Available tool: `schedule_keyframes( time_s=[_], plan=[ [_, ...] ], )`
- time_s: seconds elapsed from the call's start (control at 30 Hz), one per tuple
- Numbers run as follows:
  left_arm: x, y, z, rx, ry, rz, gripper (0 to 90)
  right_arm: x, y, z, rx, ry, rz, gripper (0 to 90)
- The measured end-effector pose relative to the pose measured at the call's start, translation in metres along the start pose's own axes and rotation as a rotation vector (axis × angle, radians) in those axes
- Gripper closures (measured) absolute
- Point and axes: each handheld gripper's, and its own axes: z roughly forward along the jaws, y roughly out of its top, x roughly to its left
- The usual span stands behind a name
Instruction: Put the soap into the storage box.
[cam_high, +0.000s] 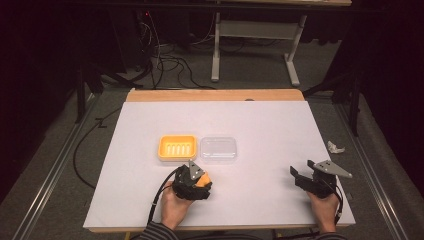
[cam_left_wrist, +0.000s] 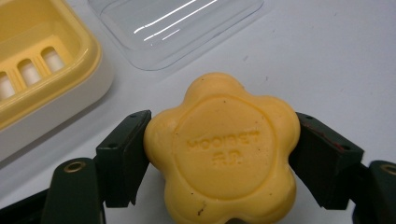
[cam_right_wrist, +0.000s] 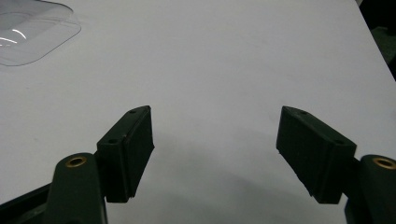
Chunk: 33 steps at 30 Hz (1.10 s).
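The soap (cam_left_wrist: 224, 154) is yellow, with a flower shape. The dish (cam_high: 177, 147) is yellow and white. The lid (cam_high: 218, 149) is see-through. The bench (cam_high: 280, 130) is white.

Two handheld black grippers. The left gripper (cam_high: 194, 181) and right gripper (cam_high: 311, 176) each carry a grey three-cornered plate on top and trail a black cable. Each has two blocky black jaws with small screw holes, on arms with brass-ringed holes. Striped sleeve cuffs (cam_high: 159, 231) at the wrists.

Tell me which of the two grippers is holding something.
The left gripper: its jaws press both sides of the yellow flower-shaped soap, near the soap dish. The right gripper stands open over bare table.
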Motion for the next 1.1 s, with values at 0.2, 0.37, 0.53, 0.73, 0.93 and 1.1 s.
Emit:
schedule_keyframes(
  time_s=[0.2,0.37,0.53,0.73,0.93,1.1],
  plan=[
    [0.002,0.002,-0.006,-0.015,-0.01,0.001,26.1,0.0,0.0,0.0,0.0,-0.002,-0.001,27.7],
    [0.003,0.004,-0.008,-0.022,-0.019,-0.004,26.1,0.0,0.0,0.0,0.0,-0.002,0.004,27.7],
    [0.004,0.007,-0.012,-0.033,-0.031,-0.01,26.1,0.0,0.0,0.0,-0.002,-0.004,0.006,27.7],
    [0.008,0.009,-0.017,-0.044,-0.033,-0.017,26.2,0.0,0.0,-0.001,-0.005,-0.001,0.008,27.7],
    [0.013,0.012,-0.021,-0.063,-0.034,-0.039,26.2,0.0,0.0,-0.001,-0.006,0.0,0.008,27.8],
    [0.016,0.014,-0.024,-0.073,-0.033,-0.045,26.2,0.0,0.0,-0.001,-0.006,0.0,0.008,27.7]
  ],
)
